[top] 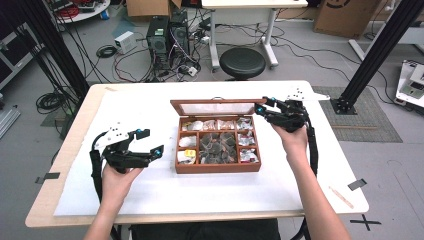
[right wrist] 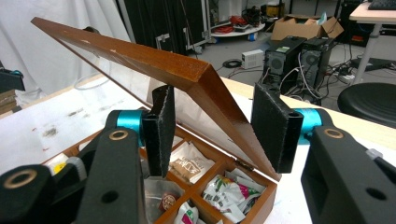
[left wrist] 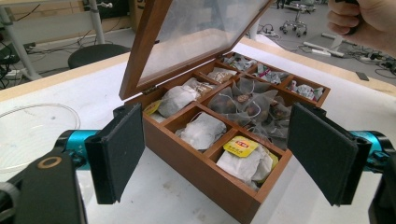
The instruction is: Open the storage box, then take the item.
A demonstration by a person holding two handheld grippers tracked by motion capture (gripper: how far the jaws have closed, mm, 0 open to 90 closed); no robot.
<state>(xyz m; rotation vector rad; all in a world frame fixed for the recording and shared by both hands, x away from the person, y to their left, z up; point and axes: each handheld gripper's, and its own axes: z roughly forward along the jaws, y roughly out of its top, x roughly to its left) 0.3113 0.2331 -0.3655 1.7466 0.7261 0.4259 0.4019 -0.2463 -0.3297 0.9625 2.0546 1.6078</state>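
Note:
A wooden tea box (top: 217, 169) sits mid-table, its compartments full of tea bags (top: 218, 147). Its glass-paned lid (top: 215, 108) stands raised at the back. My right gripper (top: 261, 109) is at the lid's right corner. In the right gripper view the jaws (right wrist: 217, 130) are shut on the lid's wooden frame (right wrist: 140, 58), one pad on each side. My left gripper (top: 152, 142) hovers left of the box, open and holding nothing. In the left gripper view its pads (left wrist: 222, 149) stand wide apart, framing the box's near corner (left wrist: 196, 172) and a yellow-tagged tea bag (left wrist: 240, 146).
A white sheet (top: 150, 195) covers the tabletop. A clear round disc (left wrist: 28, 135) lies on the table to the left in the left gripper view. Beyond the far edge are a black stool (top: 242, 62) and computer towers (top: 167, 35). Black frame posts (top: 380, 50) flank the table.

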